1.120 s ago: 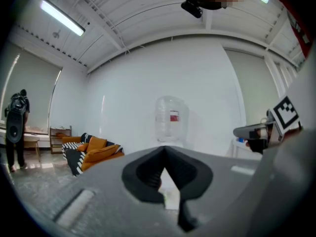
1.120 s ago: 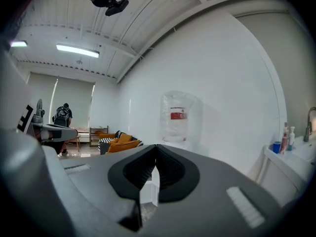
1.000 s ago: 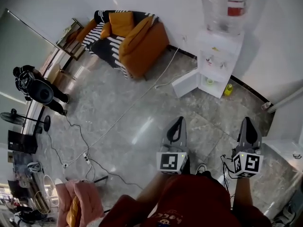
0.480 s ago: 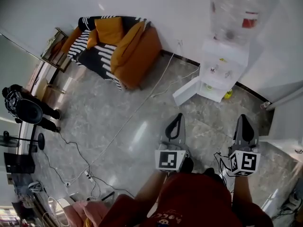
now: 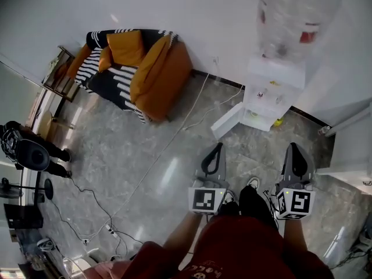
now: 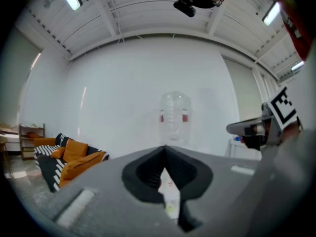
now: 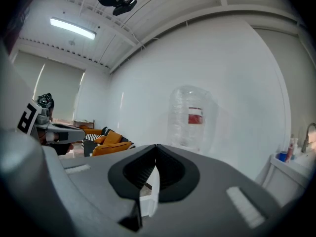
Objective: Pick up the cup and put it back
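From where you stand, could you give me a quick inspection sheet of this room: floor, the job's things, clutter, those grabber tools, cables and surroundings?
Surface: glossy grey stone floor; no table seen.
Job's things: no cup can be made out; a water dispenser with a big bottle on top stands ahead of the grippers.
Clutter: small yellow-green item at the dispenser's foot.
Grippers: left gripper and right gripper both shut, nothing between their jaws.
Cables: white cable crosses the floor; dark cable leads to a power strip.
Surroundings: orange sofa with striped throw by the white wall; a person at far left.
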Motion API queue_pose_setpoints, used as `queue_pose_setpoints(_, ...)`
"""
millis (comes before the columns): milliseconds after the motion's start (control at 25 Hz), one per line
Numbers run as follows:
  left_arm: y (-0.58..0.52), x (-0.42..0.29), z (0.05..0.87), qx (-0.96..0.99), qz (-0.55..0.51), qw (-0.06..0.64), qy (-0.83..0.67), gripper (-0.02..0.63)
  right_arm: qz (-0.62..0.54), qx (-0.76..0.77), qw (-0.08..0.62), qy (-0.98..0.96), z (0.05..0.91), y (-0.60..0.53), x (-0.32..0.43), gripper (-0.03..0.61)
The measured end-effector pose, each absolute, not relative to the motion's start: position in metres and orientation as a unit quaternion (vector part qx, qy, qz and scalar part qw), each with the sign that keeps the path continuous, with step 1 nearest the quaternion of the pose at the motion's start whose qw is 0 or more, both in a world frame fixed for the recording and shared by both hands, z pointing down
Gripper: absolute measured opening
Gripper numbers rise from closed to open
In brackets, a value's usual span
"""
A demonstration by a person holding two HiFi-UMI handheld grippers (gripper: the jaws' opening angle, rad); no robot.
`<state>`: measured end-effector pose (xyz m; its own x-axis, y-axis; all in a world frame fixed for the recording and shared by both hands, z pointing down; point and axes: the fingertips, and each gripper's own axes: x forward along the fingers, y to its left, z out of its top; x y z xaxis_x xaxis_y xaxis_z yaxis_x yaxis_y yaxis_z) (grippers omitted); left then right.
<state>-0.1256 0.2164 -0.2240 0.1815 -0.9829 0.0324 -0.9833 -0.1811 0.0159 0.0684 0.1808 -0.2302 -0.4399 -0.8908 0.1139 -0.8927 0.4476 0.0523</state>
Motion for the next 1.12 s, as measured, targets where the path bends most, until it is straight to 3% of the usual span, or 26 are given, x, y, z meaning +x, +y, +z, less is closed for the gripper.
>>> queue_pose_setpoints(280, 0.176, -0.108, -0.217, 0.777, 0.028, 0.026, -0.628, 0.0, -0.002, 0.518, 0.05, -0.854, -0.236, 0.143, 0.076, 0.002)
queue_pose_setpoints(640, 0.106, -0.059, -0.247, 0.778, 0.029, -0.009, -0.627, 0.0, 0.017, 0.528, 0.036, -0.848, -0.234, 0.082, 0.128, 0.002)
queue_pose_setpoints(1120, 0.049, 0.009, -0.243, 0.789, 0.05, -0.007, -0.612, 0.0, 0.055, 0.543, 0.018, -0.838, -0.216, 0.031, 0.201, 0.002)
